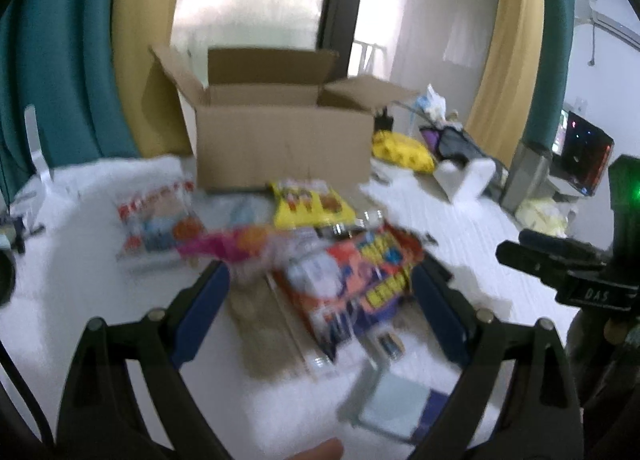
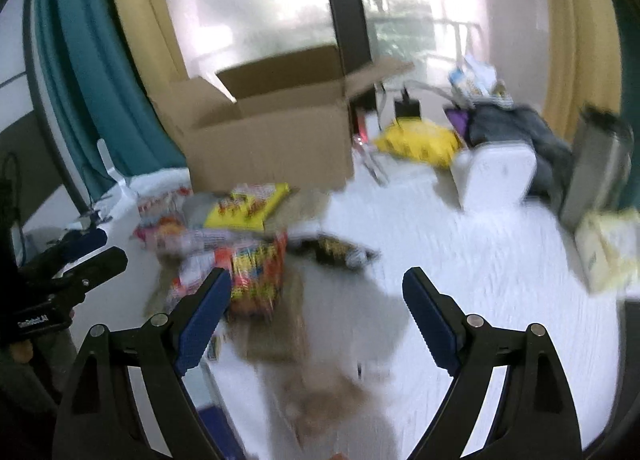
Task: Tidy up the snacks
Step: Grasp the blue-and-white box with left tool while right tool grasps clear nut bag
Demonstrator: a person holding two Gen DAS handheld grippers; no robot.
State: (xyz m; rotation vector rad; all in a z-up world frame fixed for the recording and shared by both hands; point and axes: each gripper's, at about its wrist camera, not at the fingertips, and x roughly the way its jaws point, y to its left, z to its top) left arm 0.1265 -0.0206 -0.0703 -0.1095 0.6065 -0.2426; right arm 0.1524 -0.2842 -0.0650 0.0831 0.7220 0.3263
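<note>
Left gripper (image 1: pixel 320 292) & right gripper (image 2: pixel 316 292): jaws spread wide, both holding nothing, hovering over the snack packets (image 1: pixel 352 272) piled on the white tabletop (image 1: pixel 80 300) in front of the open cardboard box (image 1: pixel 280 139). Left view alone shows a monitor (image 1: pixel 586 157) far right; right view shows a black-yellow packet (image 2: pixel 340 252) w/ more bare tabletop

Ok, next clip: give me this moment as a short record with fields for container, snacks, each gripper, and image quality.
container: cardboard box, flaps open, standing at the back of the white table
snacks: loose pile in front of the box, including a yellow packet and an orange packet; none seen inside the box
left gripper: open, holding nothing, above the pile
right gripper: open, holding nothing, over bare table beside the pile
image quality: both views motion-blurred; labels unreadable
</note>
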